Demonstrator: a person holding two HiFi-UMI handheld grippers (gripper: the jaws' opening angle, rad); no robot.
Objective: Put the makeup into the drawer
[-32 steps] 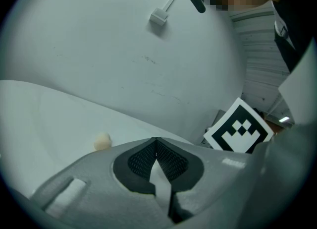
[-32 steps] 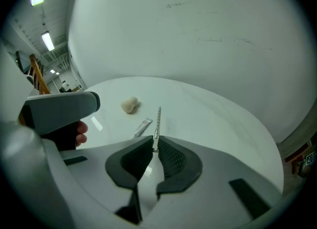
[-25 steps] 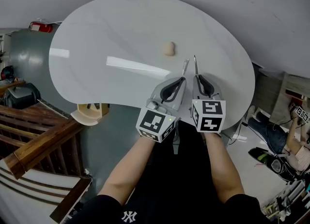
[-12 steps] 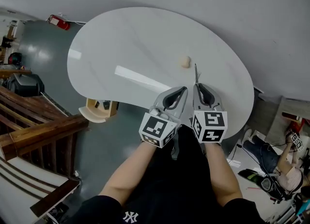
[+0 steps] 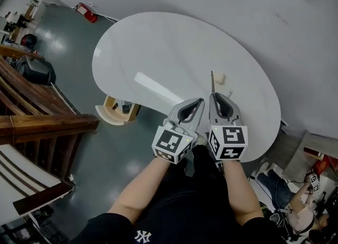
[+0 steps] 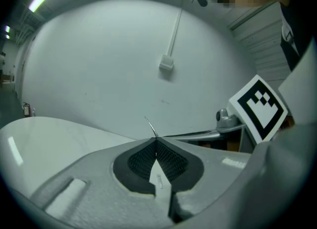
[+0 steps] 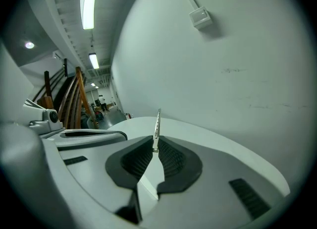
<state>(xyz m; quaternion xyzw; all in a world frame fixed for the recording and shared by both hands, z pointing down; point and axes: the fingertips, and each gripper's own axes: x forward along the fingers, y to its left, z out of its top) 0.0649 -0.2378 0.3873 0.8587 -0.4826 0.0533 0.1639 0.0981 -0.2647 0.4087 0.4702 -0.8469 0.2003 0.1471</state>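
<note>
The big white counter [image 5: 169,53] is shaped like a bean. One small, soft, beige makeup puff [image 5: 220,78] lies on the counter near its far right side. Nothing is holding it.

Both claws hang side by side over the near edge of the counter. They point across the counter toward the grey wall behind it.

The right claw [image 7: 155,148] is pinched almost closed on a thin flat stick [image 7: 157,126]. The stick stands up out of the claw's tip and reaches out over the counter. Seen from above, the end of the stick lines up just beside the puff. I cannot tell if they touch.

The left claw [image 6: 154,140] has its two dark pads pressed together. A thin sliver [image 6: 149,125], fine as a hair, pokes out from where the pads meet. It is too small to tell what it is.

A light wooden drawer [image 5: 117,108] sticks out at the counter's near left edge. It is open, and there is something dark inside it.

A red fire extinguisher [image 5: 84,11] sits on the floor past the counter's far left end. Brown wooden rails [image 5: 37,127] stand to the left, well apart from the counter. On the wall behind the counter there is a small white box [image 7: 200,18] with a cable running up from it.
</note>
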